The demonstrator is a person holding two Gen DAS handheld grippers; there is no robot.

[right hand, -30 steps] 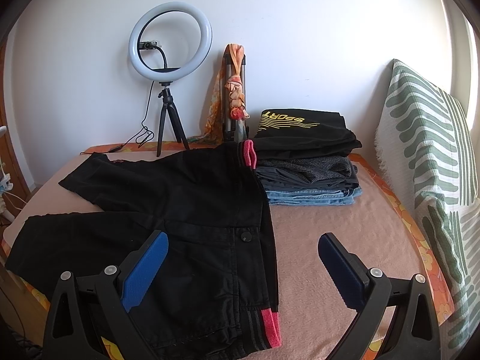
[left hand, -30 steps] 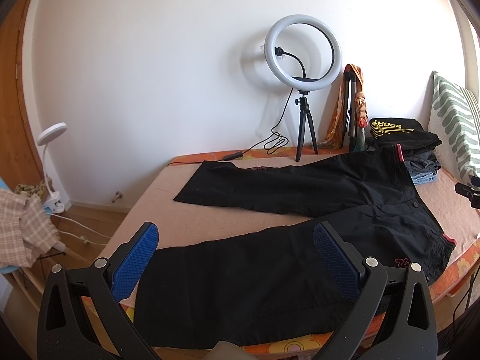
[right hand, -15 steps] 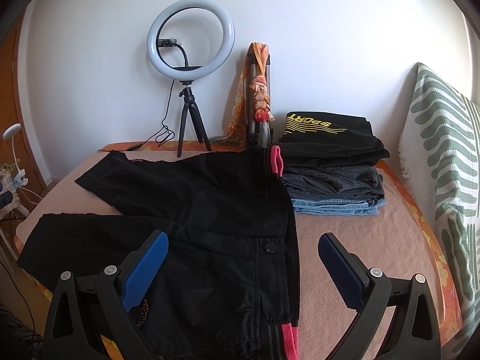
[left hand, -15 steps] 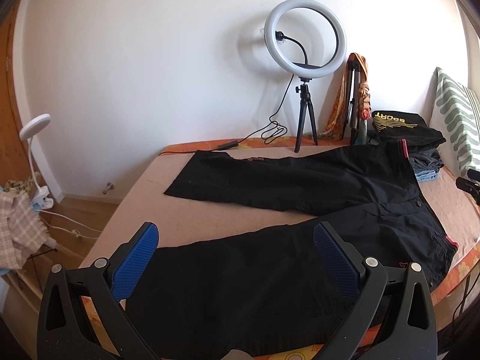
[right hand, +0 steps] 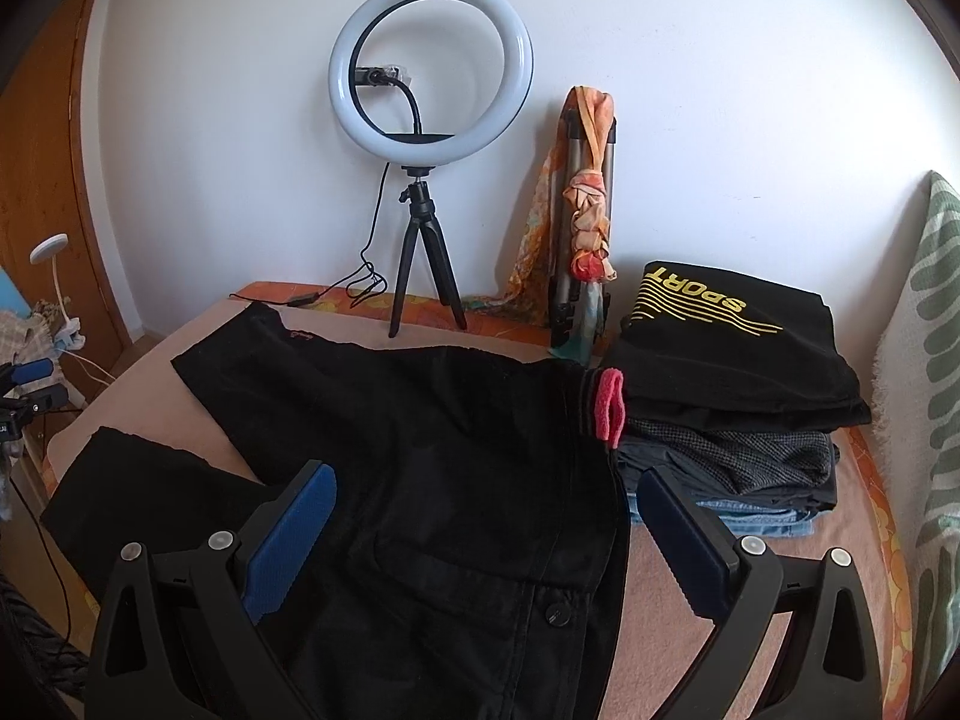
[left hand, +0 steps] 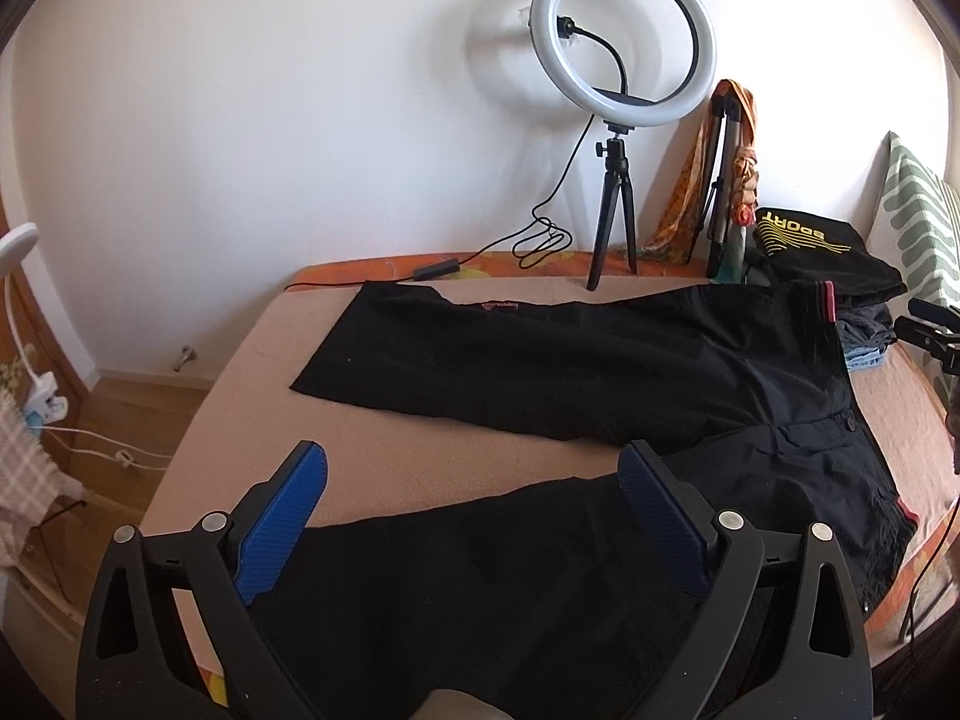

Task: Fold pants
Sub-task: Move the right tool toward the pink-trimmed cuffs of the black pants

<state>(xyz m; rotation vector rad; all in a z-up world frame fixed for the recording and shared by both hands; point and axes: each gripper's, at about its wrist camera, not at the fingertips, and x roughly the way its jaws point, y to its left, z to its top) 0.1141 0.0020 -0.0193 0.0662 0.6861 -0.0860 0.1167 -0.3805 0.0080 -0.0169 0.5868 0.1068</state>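
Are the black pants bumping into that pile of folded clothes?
Touching. In the right wrist view, the black pants press their red-trimmed waistband corner against the side of the pile of folded clothes.

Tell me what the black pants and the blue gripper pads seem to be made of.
The black pants look like a thin matte woven fabric, perhaps cotton or a blend: they lie flat with soft creases and no sheen, with a ribbed red-trimmed waistband. The pads on the right gripper look like blue rubber or soft plastic, judging by their fine grid texture; those on the left gripper look alike.
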